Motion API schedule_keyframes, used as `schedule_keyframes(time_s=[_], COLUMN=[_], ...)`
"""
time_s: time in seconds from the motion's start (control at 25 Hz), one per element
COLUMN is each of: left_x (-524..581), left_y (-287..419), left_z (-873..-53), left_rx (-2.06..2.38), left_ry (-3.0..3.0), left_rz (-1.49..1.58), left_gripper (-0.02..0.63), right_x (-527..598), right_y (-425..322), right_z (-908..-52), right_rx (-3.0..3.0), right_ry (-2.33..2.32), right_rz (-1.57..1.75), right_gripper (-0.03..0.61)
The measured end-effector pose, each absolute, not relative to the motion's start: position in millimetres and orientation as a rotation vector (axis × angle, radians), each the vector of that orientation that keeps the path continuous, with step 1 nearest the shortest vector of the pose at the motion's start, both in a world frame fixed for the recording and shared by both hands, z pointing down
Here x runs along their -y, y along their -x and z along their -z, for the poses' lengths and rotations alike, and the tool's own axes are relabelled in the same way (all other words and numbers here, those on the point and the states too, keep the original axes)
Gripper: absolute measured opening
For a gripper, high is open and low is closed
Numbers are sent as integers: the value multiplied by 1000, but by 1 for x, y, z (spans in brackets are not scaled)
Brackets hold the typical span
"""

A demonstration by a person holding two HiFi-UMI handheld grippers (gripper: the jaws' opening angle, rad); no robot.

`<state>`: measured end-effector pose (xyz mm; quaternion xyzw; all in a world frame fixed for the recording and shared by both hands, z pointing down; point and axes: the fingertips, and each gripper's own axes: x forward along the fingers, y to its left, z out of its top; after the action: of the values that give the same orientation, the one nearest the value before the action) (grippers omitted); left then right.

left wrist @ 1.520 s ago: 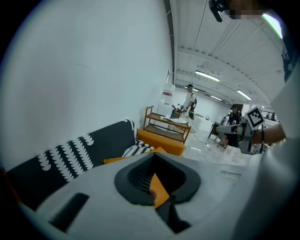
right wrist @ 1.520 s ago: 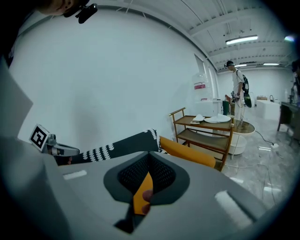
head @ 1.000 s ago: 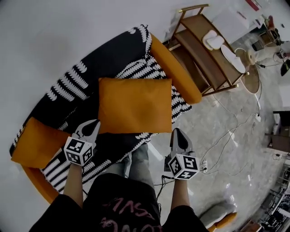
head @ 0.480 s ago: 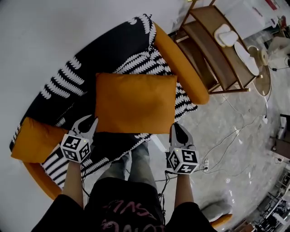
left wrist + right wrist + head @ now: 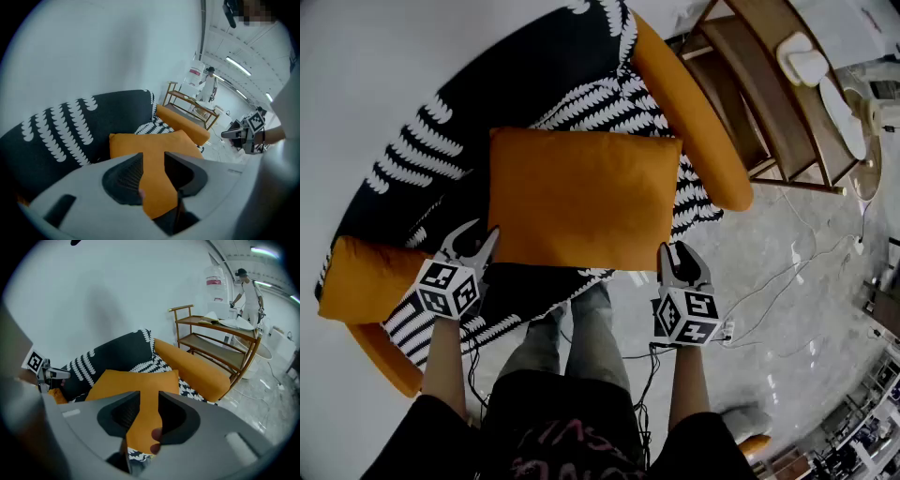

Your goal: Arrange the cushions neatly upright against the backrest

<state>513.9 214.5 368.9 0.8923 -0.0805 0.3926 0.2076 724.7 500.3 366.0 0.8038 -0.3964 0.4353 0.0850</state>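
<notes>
Both hands have dropped closer to the orange cushion point(image 5: 581, 197), which lies flat on the patterned sofa point(image 5: 516, 84) with the backrest at its 11 o'clock, the left gripper point(image 5: 478, 234) at its 7 o'clock corner, the right gripper point(image 5: 675, 251) at 5 o'clock, both pairs of jaws just parted, pinching nothing.

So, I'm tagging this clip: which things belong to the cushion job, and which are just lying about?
Job: middle cushion, left cushion, backrest.
Lying about: shelf, water jug, bystander.
</notes>
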Motion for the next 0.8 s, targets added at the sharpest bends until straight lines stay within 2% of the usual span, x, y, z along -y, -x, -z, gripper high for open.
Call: schedule_keyframes(time_s=[0.52,0.8], left_x=[-188,-177], left_y=[-507,-508], left_z=[-462,-502], left_rx=[254,286], left_ry=[-2386,-2329], left_rz=[-1215,-1244], left_gripper=[231,273], right_x=[-503,-507], right_y=[-755,-758], right_z=[-467,-513], right_rx=[1074,1061], right_ry=[-2274,-2233], right_rz=[-1445,-1541], right_gripper=[232,249])
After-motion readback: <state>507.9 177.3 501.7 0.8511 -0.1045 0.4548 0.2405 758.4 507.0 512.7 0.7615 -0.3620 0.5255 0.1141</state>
